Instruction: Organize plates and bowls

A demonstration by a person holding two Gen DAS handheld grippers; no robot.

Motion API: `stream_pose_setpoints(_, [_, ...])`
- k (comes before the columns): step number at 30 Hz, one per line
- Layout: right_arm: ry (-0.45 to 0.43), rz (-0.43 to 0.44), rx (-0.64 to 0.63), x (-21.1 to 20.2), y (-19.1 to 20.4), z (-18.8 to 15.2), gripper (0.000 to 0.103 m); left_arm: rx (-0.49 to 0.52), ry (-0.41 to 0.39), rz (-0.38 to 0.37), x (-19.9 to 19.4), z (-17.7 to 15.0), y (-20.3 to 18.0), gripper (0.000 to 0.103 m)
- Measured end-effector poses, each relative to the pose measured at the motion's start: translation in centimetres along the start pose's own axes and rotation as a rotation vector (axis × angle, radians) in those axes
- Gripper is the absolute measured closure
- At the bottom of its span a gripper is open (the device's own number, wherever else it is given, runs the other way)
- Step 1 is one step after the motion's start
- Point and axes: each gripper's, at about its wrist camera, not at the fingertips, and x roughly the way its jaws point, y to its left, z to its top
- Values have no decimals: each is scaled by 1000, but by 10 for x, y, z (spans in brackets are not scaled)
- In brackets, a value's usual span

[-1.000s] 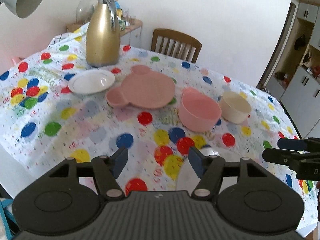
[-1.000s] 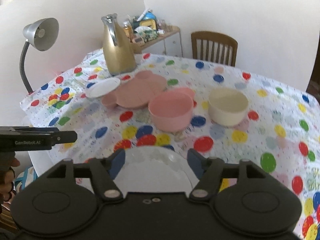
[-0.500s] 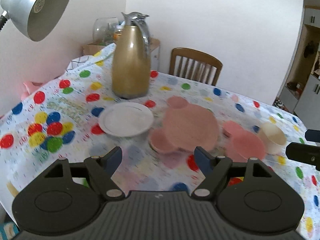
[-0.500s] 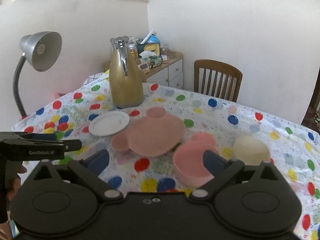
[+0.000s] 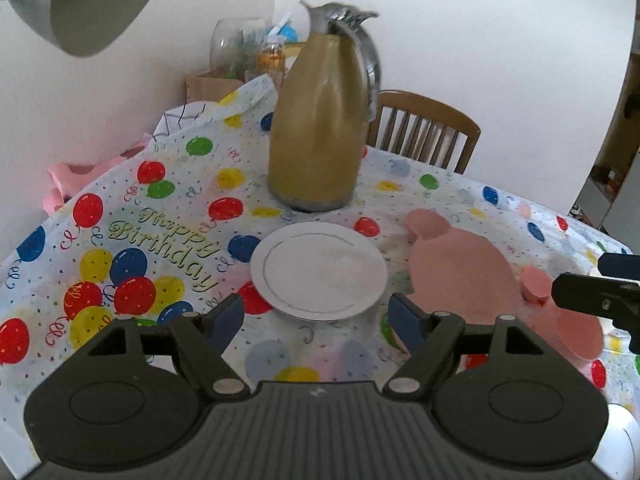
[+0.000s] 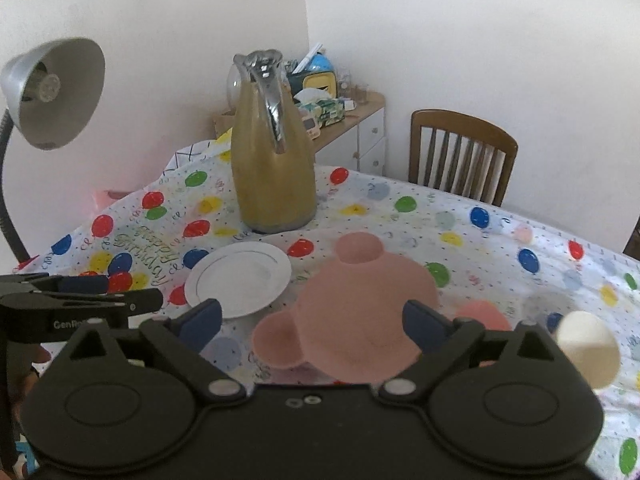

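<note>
A round white plate (image 6: 239,278) with a thin dark rim line lies flat at the left. Just right of it lies a flat pink mouse-ear plate (image 6: 362,310). Farther right sit a pink bowl (image 6: 484,314) and a cream bowl (image 6: 588,350), both upright and blurred.

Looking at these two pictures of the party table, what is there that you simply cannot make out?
- Pink bowl: right wrist view, mostly hidden behind the right tongs; in the left view the other tool covers part of it.
- Cream bowl: right view, blurred; nearly out of sight in the left view.
- Lamp: left view, cut by the top edge.
- Clutter on the cabinet: too small to identify.
</note>
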Motion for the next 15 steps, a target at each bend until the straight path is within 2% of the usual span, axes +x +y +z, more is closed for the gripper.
stream_pose_setpoints(6, [35,3,9,39,7,10,8,-29,36,0,31,8,22,24])
stream_pose_setpoints(13, [109,56,58,89,9,27,24,-61,57,9,67,25,45,24])
stream_pose_setpoints(15, [116,58,46,101,11,30,25,-59,57,9,76,30,48,24])
